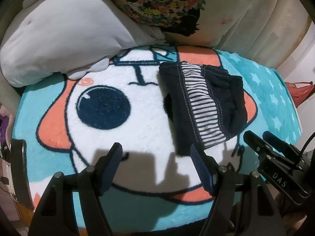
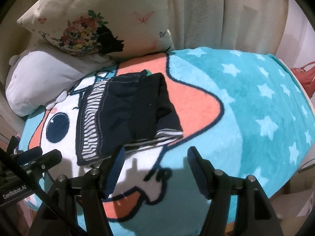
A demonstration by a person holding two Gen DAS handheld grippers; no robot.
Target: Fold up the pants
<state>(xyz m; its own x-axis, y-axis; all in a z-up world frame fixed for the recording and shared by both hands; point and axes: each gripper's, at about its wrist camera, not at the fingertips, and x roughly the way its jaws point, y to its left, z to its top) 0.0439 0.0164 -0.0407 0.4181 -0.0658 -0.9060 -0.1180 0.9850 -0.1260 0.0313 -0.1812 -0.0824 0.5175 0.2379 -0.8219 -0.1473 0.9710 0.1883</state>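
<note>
The dark navy pants (image 1: 204, 100) with a striped white panel lie folded in a compact bundle on the cartoon blanket (image 1: 137, 118). They also show in the right wrist view (image 2: 126, 114). My left gripper (image 1: 156, 155) is open and empty, just short of the bundle's near edge. My right gripper (image 2: 156, 157) is open and empty, its left finger beside the bundle's near right corner. The right gripper also shows in the left wrist view (image 1: 258, 139), and the left gripper in the right wrist view (image 2: 46, 154).
A grey plush pillow (image 1: 59, 37) and a floral cushion (image 1: 161, 4) lie at the back. A cream curtain (image 2: 226, 13) hangs behind. A red object (image 1: 299, 92) sits off the right edge. The teal starred blanket part (image 2: 256, 102) stretches right.
</note>
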